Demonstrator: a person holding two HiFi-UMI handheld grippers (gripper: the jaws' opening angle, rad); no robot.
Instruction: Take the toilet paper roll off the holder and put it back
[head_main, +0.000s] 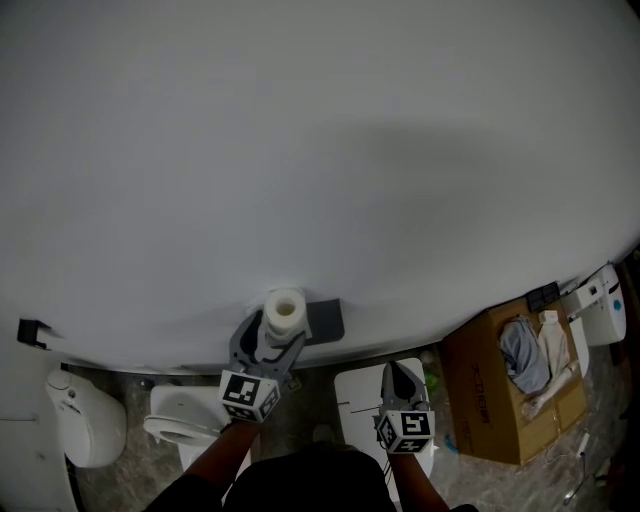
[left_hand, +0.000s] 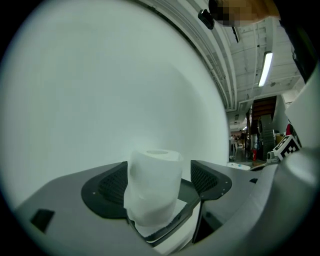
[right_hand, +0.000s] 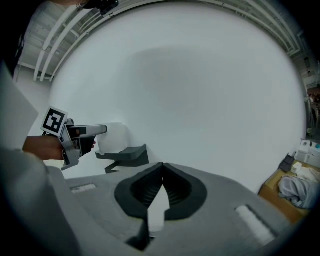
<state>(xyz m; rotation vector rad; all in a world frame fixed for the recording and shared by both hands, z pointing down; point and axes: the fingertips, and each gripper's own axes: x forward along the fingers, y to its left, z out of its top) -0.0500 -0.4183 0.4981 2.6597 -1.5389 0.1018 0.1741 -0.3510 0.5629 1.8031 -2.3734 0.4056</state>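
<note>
A white toilet paper roll (head_main: 285, 310) stands upright on a dark grey holder (head_main: 325, 322) fixed to the white wall. My left gripper (head_main: 280, 337) reaches level to it, its jaws spread wide on either side of the roll (left_hand: 152, 187). In the left gripper view a gap shows between the roll and the right pad (left_hand: 207, 180); the holder (left_hand: 175, 217) sits under the roll. My right gripper (head_main: 403, 380) hangs lower to the right, shut and empty (right_hand: 161, 172). From the right gripper view, the roll (right_hand: 111, 137), the holder (right_hand: 127, 156) and the left gripper (right_hand: 82, 132) lie at the left.
A white toilet (head_main: 180, 425) sits below the holder, a white fixture (head_main: 85, 420) to its left. A cardboard box (head_main: 500, 400) with cloth stands at the right, a white device (head_main: 600, 305) beyond it. A small black fitting (head_main: 32, 332) projects from the wall at left.
</note>
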